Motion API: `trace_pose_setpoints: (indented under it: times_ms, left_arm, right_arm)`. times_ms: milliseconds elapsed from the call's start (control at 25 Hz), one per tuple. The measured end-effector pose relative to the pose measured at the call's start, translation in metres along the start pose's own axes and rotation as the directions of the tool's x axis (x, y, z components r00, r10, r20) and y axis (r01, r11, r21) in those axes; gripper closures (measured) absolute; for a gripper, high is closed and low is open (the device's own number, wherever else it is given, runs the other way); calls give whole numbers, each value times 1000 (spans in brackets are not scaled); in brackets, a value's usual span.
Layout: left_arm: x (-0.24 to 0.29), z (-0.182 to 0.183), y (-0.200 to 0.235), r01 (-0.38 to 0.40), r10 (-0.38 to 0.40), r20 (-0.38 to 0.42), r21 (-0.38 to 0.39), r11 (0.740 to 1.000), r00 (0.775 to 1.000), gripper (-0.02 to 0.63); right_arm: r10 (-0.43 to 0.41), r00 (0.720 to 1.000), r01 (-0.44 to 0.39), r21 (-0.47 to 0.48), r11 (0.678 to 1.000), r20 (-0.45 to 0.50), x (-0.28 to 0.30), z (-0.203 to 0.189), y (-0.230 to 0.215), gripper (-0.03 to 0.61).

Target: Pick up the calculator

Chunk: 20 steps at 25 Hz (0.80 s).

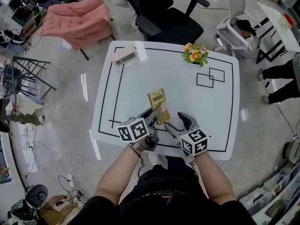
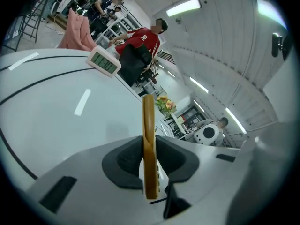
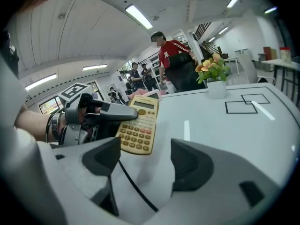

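Note:
The yellow calculator is lifted edge-on above the white table, near its front edge. My left gripper is shut on the calculator's near end. In the left gripper view the calculator stands as a thin yellow slab, pressed between both dark pads. My right gripper hovers just right of it, open with nothing between its jaws. In the right gripper view, the calculator's keys and screen face the camera, with the left gripper's finger laid across it.
A pink desk clock lies at the table's far left corner and a flower pot at the far middle. Black outlined squares mark the right side. A black office chair stands behind the table.

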<state>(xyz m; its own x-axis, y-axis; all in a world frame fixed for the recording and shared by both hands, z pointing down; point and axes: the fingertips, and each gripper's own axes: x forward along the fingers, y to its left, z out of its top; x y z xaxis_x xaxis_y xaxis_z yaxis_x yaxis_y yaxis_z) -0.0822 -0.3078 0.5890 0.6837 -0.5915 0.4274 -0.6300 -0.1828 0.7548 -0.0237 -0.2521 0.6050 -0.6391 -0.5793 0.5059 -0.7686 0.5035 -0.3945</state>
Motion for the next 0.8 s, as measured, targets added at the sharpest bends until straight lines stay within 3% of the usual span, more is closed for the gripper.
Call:
trace_pose_setpoints:
  times_ms: [320, 440, 560, 800]
  left_arm:
    - [-49, 27, -21, 47, -55, 92, 86, 995, 994, 532]
    - [-71, 34, -33, 56, -74, 116, 153, 987, 990, 532]
    - [-94, 38, -43, 60, -92, 142, 215, 975, 986, 532]
    - [-145, 36, -60, 68, -125, 178, 293, 954, 976, 533]
  right_arm:
    - [-72, 995, 78, -73, 994, 74, -21, 26, 7, 312]
    - [-131, 983, 144, -95, 985, 132, -34, 40, 12, 419]
    - [-191, 962, 212, -94, 973, 196, -48, 52, 18, 577]
    - [-210, 934, 251, -112, 962, 289, -80, 71, 52, 577]
